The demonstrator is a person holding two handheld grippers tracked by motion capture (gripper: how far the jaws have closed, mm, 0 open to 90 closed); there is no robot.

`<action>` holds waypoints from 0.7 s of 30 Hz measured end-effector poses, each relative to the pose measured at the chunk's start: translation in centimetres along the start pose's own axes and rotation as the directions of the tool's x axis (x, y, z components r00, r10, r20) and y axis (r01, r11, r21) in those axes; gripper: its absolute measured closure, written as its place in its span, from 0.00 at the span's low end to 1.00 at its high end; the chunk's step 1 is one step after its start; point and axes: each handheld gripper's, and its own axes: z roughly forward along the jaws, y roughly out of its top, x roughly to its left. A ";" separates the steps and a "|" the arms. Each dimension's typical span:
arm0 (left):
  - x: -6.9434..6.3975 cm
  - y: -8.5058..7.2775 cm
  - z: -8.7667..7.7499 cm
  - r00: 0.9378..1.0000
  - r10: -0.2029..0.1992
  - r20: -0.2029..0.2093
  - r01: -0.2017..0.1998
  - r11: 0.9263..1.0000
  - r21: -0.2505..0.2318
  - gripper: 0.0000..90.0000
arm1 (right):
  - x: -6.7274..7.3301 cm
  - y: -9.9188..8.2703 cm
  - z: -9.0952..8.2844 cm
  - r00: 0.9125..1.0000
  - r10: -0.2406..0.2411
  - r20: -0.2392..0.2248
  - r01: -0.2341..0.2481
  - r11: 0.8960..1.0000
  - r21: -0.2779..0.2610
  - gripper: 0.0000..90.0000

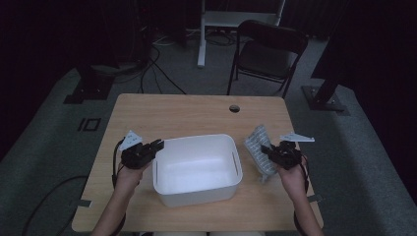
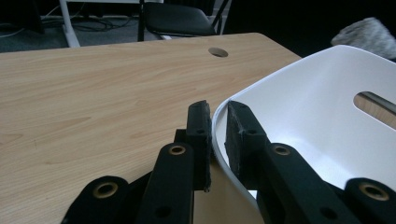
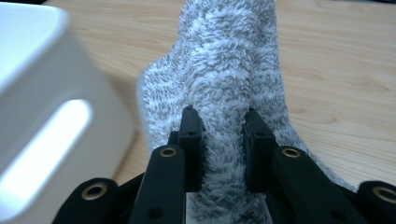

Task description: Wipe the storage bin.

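Note:
A white plastic bin [image 1: 197, 167] with handle slots stands in the middle of the wooden table [image 1: 196, 113]. My left gripper [image 1: 156, 146] is shut on the bin's left rim [image 2: 218, 122], one jaw outside the wall and one inside. To the right of the bin, my right gripper [image 1: 268, 150] is shut on a fuzzy grey-and-white cloth [image 1: 259, 152]. In the right gripper view the cloth [image 3: 224, 84] bulges up between the jaws, lifted beside the bin's wall [image 3: 42, 107]. The bin's inside looks bare.
A round cable hole [image 1: 234, 108] sits near the table's far edge. A black folding chair [image 1: 268, 54] and a white desk leg [image 1: 201, 34] stand behind the table, with cables on the floor.

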 end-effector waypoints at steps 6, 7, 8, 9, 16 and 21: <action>0.0 0.0 0.0 1.000 0.000 -0.002 0.000 1.000 -0.004 0.89 | 1.9 0.5 -2.4 0.999 -0.041 -0.035 0.039 0.998 -0.054 0.82; 0.0 0.0 0.1 1.000 -0.003 -0.003 0.003 1.000 -0.005 0.89 | 2.2 0.7 -2.8 0.998 -0.043 -0.042 0.040 0.997 -0.065 0.82; 0.0 0.0 0.1 1.000 -0.007 -0.003 0.007 1.000 -0.007 0.89 | 2.3 0.7 -3.1 0.998 -0.045 -0.043 0.042 0.997 -0.071 0.82; 0.0 0.0 0.1 1.000 -0.007 -0.002 0.007 1.000 -0.007 0.89 | 2.5 0.7 -3.6 0.998 -0.045 -0.046 0.041 0.996 -0.081 0.82; -0.1 0.0 0.3 1.000 -0.007 -0.004 0.007 1.000 -0.012 0.89 | 3.5 0.9 -5.7 0.993 -0.030 -0.115 0.015 0.991 -0.132 0.82; -0.1 0.0 0.3 1.000 -0.002 -0.008 0.002 1.000 -0.011 0.89 | 5.5 1.2 -7.3 0.982 -0.068 -0.175 0.036 0.984 -0.177 0.82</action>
